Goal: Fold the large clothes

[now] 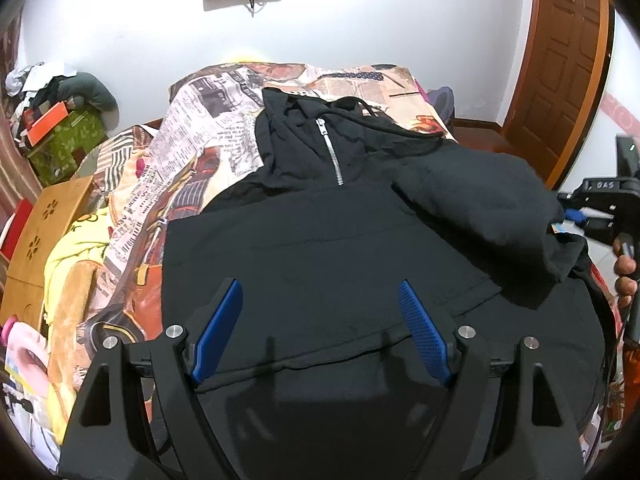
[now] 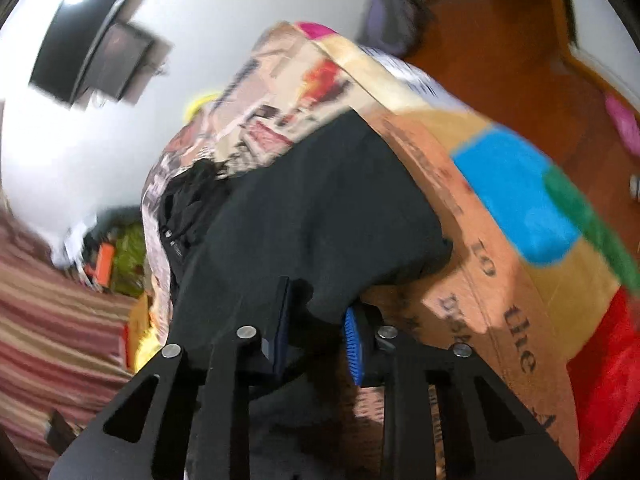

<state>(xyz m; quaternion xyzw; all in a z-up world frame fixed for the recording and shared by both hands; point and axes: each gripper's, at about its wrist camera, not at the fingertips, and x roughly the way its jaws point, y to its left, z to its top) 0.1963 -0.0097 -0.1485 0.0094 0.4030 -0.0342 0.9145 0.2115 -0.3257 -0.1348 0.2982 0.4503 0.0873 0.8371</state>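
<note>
A: What is seen first?
B: A big bed covered with a newspaper-print blanket (image 1: 208,128) is seen. A large black zip-neck hooded top (image 1: 320,248) is spread flat on it, with the silver metal zipper (image 1: 333,151) at the far end.

A: How is the top laid?
B: One black sleeve (image 1: 480,208) is folded across the body of the top.

A: What is done by the left hand-held gripper (image 1: 320,312)?
B: It is held over the near hem. Its blue fingers (image 1: 218,332) are kept wide apart, and nothing is pinched.

A: And the right hand-held gripper (image 2: 318,320)?
B: Its picture is blurred. Its jaws are drawn close, and a bunch of the black cloth (image 2: 320,220) is squeezed between them at the bed's edge.
</note>
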